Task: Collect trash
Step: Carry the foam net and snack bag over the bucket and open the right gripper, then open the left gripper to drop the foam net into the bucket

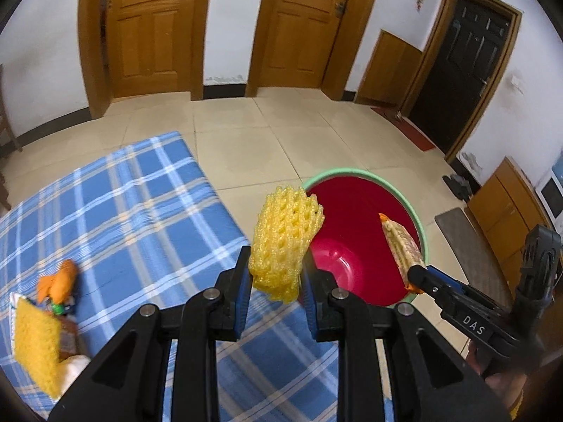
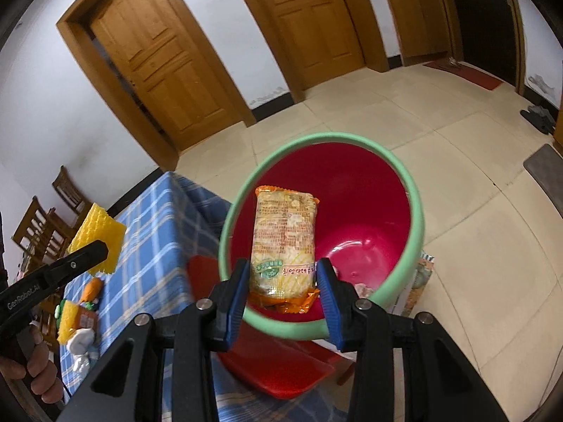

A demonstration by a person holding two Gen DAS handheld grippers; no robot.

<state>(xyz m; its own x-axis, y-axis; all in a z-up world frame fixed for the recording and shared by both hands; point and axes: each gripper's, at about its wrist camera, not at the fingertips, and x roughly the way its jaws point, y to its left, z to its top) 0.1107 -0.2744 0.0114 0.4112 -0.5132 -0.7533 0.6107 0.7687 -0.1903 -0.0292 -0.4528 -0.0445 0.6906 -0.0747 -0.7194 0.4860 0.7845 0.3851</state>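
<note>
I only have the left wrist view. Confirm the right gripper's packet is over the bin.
Observer: Confirmed. The right gripper pinches the packet by its lower end, right above the bin's open mouth.
Operator: Tell me what the bin stands on.
Observer: It seems to rest on a red plastic seat, beside the checked table.
Operator: Report anything next to it.
Observer: Printed packaging shows at its right side.

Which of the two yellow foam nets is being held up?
The yellow foam net clamped in the left hand-held gripper, near the red bin; the other yellow net lies on the checked cloth.
</note>
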